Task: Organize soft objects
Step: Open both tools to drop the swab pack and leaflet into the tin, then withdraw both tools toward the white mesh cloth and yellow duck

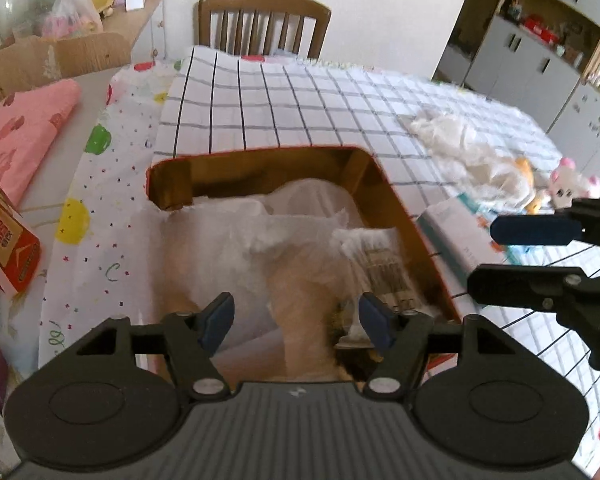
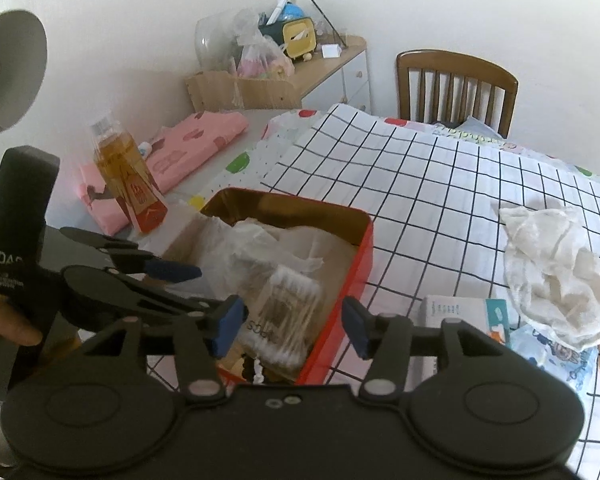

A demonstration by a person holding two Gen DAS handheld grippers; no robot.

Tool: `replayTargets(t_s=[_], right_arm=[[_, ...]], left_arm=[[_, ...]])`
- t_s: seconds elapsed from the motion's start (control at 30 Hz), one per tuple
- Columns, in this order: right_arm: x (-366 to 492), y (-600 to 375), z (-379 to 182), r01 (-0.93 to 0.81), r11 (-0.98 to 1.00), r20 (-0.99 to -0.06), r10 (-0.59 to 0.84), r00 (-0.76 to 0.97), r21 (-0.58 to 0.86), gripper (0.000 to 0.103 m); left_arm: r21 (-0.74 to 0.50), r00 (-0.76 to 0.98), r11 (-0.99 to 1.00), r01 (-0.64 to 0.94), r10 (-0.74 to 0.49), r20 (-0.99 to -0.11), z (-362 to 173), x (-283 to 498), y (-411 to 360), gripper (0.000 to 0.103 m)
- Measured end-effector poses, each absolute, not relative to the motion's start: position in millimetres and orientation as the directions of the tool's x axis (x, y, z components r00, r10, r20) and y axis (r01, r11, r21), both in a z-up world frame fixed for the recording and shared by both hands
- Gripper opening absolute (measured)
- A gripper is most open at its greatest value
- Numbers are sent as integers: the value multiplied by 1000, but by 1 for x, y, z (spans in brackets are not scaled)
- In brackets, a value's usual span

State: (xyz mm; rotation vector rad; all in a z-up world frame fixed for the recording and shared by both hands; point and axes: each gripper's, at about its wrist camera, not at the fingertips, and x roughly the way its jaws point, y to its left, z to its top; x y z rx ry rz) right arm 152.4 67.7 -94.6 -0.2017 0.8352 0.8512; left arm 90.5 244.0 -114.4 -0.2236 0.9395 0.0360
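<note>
A red tin box [image 1: 400, 208] [image 2: 340, 248] stands open on the checked tablecloth. Inside lie crumpled white plastic [image 1: 260, 232] [image 2: 268, 240] and a pack of cotton swabs [image 1: 384, 264] [image 2: 284, 304]. My left gripper [image 1: 296, 318] [image 2: 188, 286] hovers open over the box's near end, its pads touching nothing. My right gripper [image 2: 294, 324] [image 1: 500, 256] is open too, above the swab pack at the box's right side. To the right lie a white cloth [image 1: 460, 140] [image 2: 552, 264], an orange plush [image 1: 526, 172] and a pink-and-white plush [image 1: 572, 184].
A tissue carton [image 2: 460, 312] and a blue wipes pack [image 2: 552, 352] lie beside the box. Left of it stand a bottle in a red carton [image 2: 128, 176] and a folded pink cloth [image 1: 24, 132]. A wooden chair [image 1: 264, 20] is at the far edge.
</note>
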Motion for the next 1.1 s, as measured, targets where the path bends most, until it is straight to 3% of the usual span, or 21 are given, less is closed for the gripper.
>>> replayTargets(t_s=[0.53,0.63,0.9,1.1], right_arm=[[138,-8,-57,-744,652,-643,634,429,147,68],[140,-29,-52,-743,655,-636,634,440,139,70],[153,-91,-50,-724,673,-629,631,454,152,79],[164,-132,-52,-711,686,-629,623,465,154,83]], left_arm=[[-148,699,986,-71,-56,-713,-59,77,178,69],[-158,713,986,-56,-71,-698,-50,81,157,76],[-154,726,988,-18,-93,-682,-43,100,97,76],[-157,737,987,22,-122,-664,-42,115,55,84]])
